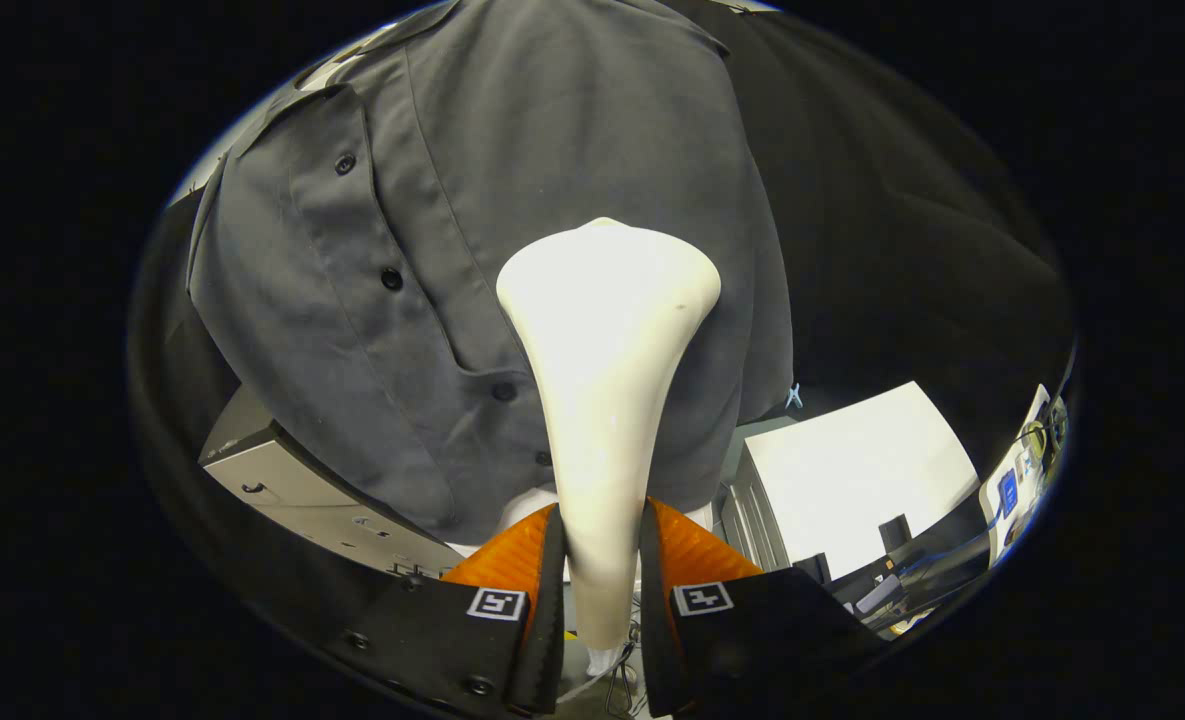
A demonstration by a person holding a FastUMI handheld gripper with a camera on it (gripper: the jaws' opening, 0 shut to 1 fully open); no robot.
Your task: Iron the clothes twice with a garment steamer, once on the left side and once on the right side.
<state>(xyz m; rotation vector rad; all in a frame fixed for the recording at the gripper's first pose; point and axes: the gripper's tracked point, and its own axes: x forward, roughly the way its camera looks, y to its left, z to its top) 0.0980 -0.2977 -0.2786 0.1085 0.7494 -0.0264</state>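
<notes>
- The tongs [602,560] are pinching the slim white handle of the garment steamer [607,400]; both fingers [512,560] press on it from either side.
- From the grip the steamer rises straight ahead and widens into a broad, rounded head. That head sits up against the front of the shirt [472,200], roughly at mid height; I cannot tell for sure whether it actually touches the cloth.
- The shirt is dark grey and hangs in front of the tongs, with its collar at the top and its hem falling to just above the fingers.
- A row of dark buttons [392,279] runs down its placket, which lies to the left of the steamer head; the lowest button I can make out is close beside the steamer's neck.
- To the right of the steamer the shirt front is plain and smooth, and its side edge drops toward a white bench [852,480].
- Behind and below the shirt on the left stands a grey cabinet [282,470].
- Past the white bench, further right, some small gear and cables [1012,490] are too small to tell apart.
- The dark wall [902,220] of the booth stretches behind the shirt on the right.
</notes>
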